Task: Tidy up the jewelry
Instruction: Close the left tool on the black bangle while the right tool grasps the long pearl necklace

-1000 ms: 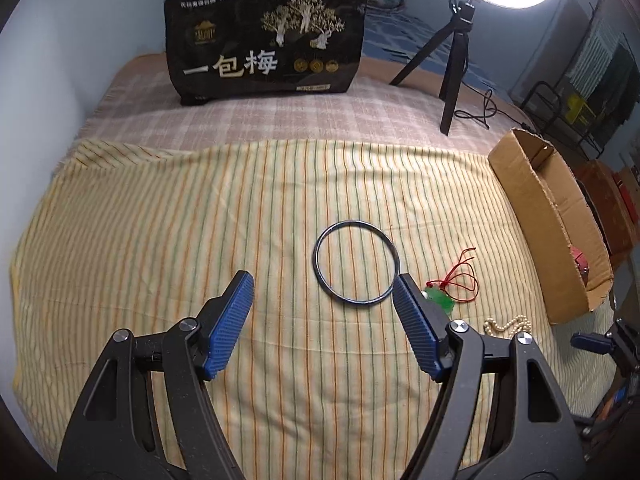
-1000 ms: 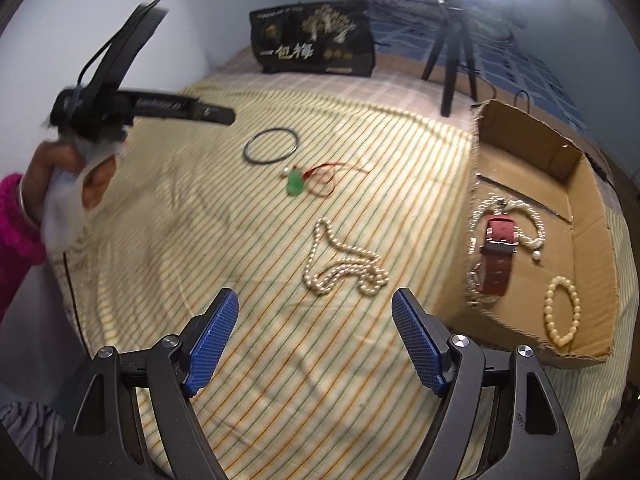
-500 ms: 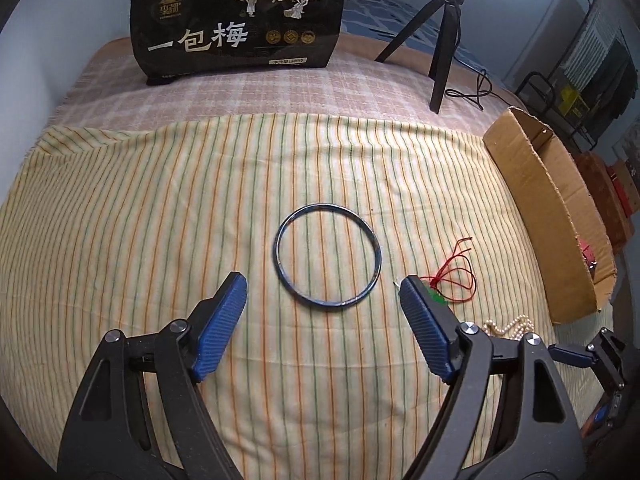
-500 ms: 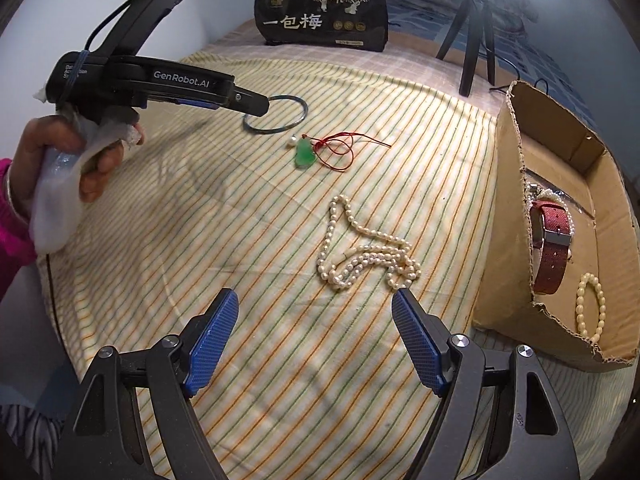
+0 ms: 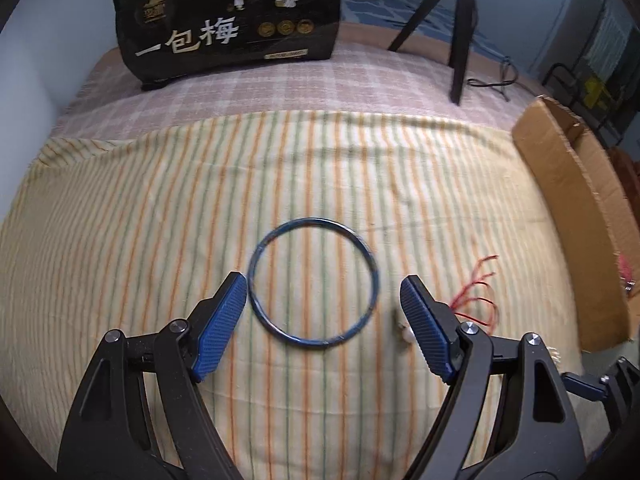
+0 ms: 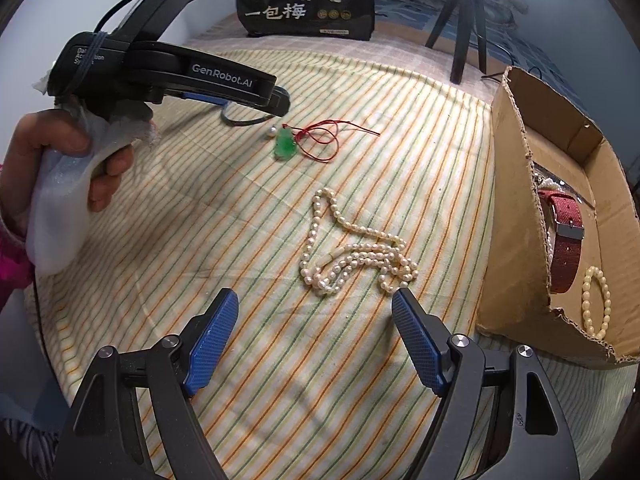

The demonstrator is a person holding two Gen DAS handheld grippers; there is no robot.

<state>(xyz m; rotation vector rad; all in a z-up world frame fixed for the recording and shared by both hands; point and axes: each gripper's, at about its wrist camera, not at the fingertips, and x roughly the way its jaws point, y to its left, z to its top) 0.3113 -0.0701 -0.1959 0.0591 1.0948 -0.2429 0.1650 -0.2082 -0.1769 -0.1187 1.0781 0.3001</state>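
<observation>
Left gripper [image 5: 320,308] wide open and empty over the blue bangle [image 5: 314,280] mid-bed, right gripper [image 6: 316,328] likewise above the pearl necklace [image 6: 352,248]: straddle one rim, close gently.

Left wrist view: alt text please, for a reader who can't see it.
Open left gripper with blue pads hovers over a thin dark-blue ring bangle lying flat on a striped yellow cloth. A brown cardboard box stands at right, a black printed bag behind.
</observation>
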